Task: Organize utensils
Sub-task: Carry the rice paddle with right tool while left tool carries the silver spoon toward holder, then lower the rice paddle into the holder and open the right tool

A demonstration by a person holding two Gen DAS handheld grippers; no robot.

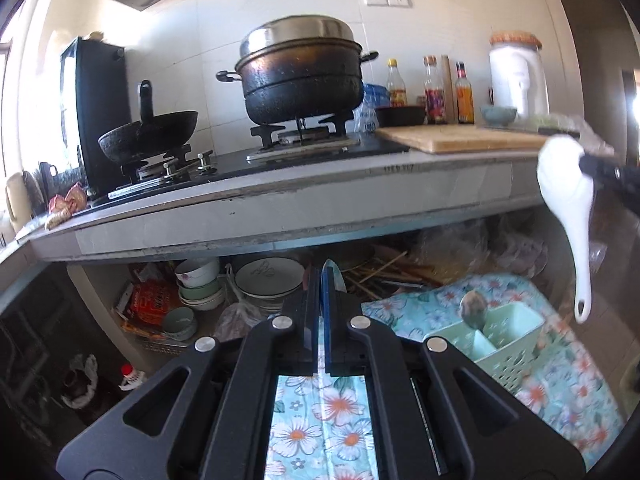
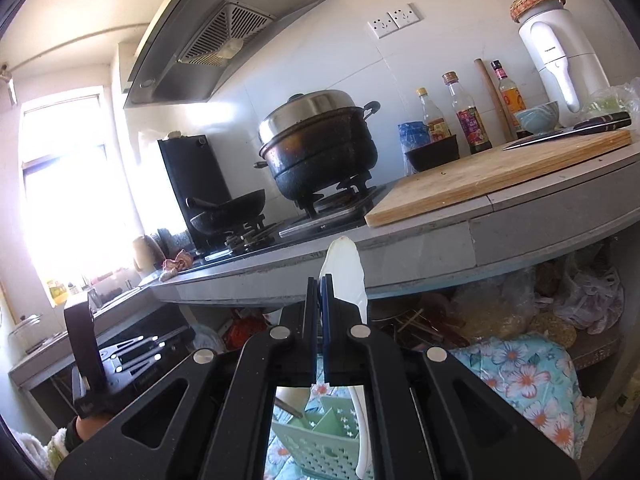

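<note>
My right gripper (image 2: 320,280) is shut on the bowl of a white ceramic spoon (image 2: 345,272), whose handle hangs down over a green utensil caddy (image 2: 320,436). In the left wrist view the spoon (image 1: 568,196) hangs at the far right, held by the right gripper's fingers (image 1: 600,168), above the caddy (image 1: 504,340) on the floral cloth (image 1: 560,392). A metal spoon (image 1: 472,308) stands in the caddy. My left gripper (image 1: 322,276) is shut and empty, left of the caddy.
A counter edge (image 1: 280,216) runs ahead, with a stove, a black wok (image 1: 148,136), a large pot (image 1: 300,76), bottles and a wooden cutting board (image 1: 468,138). Bowls and plates (image 1: 268,280) sit under the counter. A knife (image 2: 568,130) lies on the board.
</note>
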